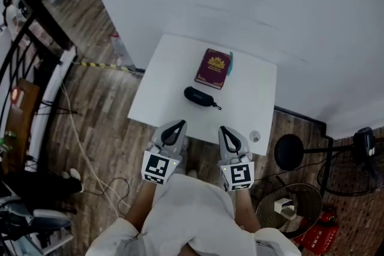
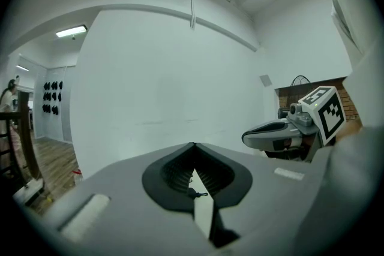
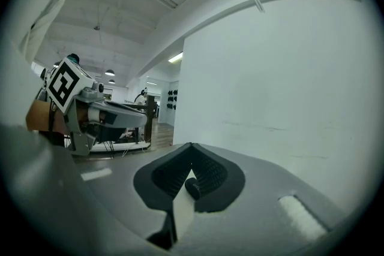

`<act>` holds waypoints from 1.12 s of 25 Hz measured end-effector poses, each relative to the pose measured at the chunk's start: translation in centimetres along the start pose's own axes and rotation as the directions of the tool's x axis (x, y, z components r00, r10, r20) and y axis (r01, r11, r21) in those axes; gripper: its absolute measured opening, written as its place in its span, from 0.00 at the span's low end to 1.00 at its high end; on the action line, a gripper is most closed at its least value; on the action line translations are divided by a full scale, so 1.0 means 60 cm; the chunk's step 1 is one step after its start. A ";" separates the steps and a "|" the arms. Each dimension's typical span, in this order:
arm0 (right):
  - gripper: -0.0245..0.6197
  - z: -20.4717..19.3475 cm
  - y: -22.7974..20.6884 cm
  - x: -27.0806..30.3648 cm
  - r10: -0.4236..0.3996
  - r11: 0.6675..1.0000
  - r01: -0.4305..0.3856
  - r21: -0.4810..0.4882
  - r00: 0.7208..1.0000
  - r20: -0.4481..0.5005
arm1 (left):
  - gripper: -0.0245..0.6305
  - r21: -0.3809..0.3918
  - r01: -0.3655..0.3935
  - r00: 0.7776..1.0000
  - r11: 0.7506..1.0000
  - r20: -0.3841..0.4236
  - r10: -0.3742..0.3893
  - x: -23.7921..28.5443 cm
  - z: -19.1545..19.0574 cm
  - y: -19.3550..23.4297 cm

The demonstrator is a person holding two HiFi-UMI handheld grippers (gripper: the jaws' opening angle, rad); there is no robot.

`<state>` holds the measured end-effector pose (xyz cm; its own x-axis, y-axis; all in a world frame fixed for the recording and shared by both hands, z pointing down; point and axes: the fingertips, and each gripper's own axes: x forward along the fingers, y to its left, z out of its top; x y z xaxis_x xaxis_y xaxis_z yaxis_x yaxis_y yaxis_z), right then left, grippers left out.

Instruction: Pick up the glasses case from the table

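While glasses case (image 1: 199,96) lies on table (image 1: 170,69) | left tongs (image 1: 179,123) clenched, empty | right tongs (image 1: 222,128) clenched, empty

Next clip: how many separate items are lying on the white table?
4: a maroon booklet at the far side, a teal item showing along its right edge, the black glasses case in the middle, a small round object near the front right corner.

Maroon passport booklet (image 1: 213,68) lies flat. Teal pen (image 1: 230,63) just beside its right edge. Small silver disc (image 1: 255,136) below-right of booklet. Black round stool (image 1: 290,151) farther right, on wood floor. Yellow-black striped tape (image 1: 102,65) well left of booklet.
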<state>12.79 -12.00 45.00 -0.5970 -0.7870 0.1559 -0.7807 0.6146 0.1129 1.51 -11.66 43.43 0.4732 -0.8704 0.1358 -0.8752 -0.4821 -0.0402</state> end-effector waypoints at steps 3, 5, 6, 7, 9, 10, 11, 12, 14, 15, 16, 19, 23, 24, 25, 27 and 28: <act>0.05 -0.002 -0.016 0.027 -0.013 1.000 0.013 0.005 1.000 -0.009 | 0.06 -0.001 0.009 1.000 1.000 -0.009 -0.009 0.028 -0.004 0.020; 0.05 -0.003 -0.026 0.046 -0.020 1.000 0.020 0.006 1.000 -0.014 | 0.06 -0.002 0.018 1.000 1.000 -0.012 -0.018 0.047 -0.005 0.034; 0.05 -0.004 -0.031 0.055 -0.025 1.000 0.026 0.009 1.000 -0.017 | 0.06 -0.002 0.025 1.000 1.000 -0.014 -0.025 0.056 -0.006 0.040; 0.05 -0.003 -0.036 0.064 -0.031 0.999 0.031 0.011 0.999 -0.018 | 0.06 0.001 0.032 0.999 0.999 -0.014 -0.032 0.064 -0.005 0.047; 0.04 0.000 -0.045 0.084 -0.042 0.999 0.042 0.010 0.999 -0.020 | 0.06 0.007 0.047 0.999 0.999 -0.015 -0.047 0.082 -0.003 0.062; 0.05 0.000 -0.050 0.095 -0.047 0.999 0.047 0.014 0.999 -0.025 | 0.06 0.004 0.053 0.998 0.999 -0.018 -0.053 0.091 -0.003 0.070; 0.05 -0.001 -0.054 0.106 -0.052 0.998 0.052 0.019 0.998 -0.033 | 0.06 -0.001 0.060 0.998 0.998 -0.022 -0.060 0.101 -0.004 0.079; 0.05 -0.002 -0.058 0.116 -0.057 0.998 0.058 0.023 0.998 -0.040 | 0.06 -0.005 0.066 0.997 0.998 -0.025 -0.066 0.110 -0.005 0.088; 0.05 -0.001 -0.067 0.138 -0.068 0.997 0.070 0.023 0.997 -0.047 | 0.06 -0.010 0.079 0.996 0.997 -0.029 -0.079 0.129 -0.007 0.104; 0.05 -0.001 -0.071 0.149 -0.074 0.997 0.076 0.021 0.996 -0.051 | 0.06 -0.012 0.086 0.996 0.996 -0.031 -0.086 0.139 -0.008 0.113; 0.05 -0.002 -0.076 0.160 -0.080 0.996 0.081 0.023 0.995 -0.058 | 0.06 -0.014 0.093 0.995 0.996 -0.034 -0.094 0.149 -0.010 0.122; 0.05 -0.011 -0.085 0.194 -0.093 0.995 0.095 0.026 0.992 -0.089 | 0.06 -0.026 0.122 0.991 0.992 -0.054 -0.123 0.177 -0.023 0.146; 0.05 -0.031 -0.093 0.235 -0.099 0.994 0.103 0.022 0.986 -0.135 | 0.06 -0.046 0.158 0.983 0.986 -0.087 -0.162 0.211 -0.049 0.173; 0.05 -0.036 -0.095 0.244 -0.101 0.994 0.106 0.023 0.984 -0.148 | 0.06 -0.051 0.168 0.980 0.984 -0.095 -0.172 0.219 -0.056 0.178; 0.05 -0.043 -0.095 0.254 -0.102 0.994 0.107 0.023 0.982 -0.161 | 0.06 -0.057 0.178 0.978 0.982 -0.103 -0.183 0.227 -0.064 0.184; 0.06 -0.056 -0.095 0.271 -0.102 0.994 0.108 0.018 0.976 -0.192 | 0.06 -0.075 0.197 0.971 0.978 -0.121 -0.205 0.240 -0.081 0.193; 0.07 -0.064 -0.095 0.280 -0.102 0.994 0.107 0.013 0.973 -0.208 | 0.06 -0.084 0.207 0.968 0.975 -0.131 -0.216 0.247 -0.090 0.197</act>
<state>7.95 -28.51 50.71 -0.4632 -0.8168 0.3440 -0.8423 0.5264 0.1157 -2.36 -29.70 50.30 0.6340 -0.7249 0.2692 -0.7639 -0.6413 0.0722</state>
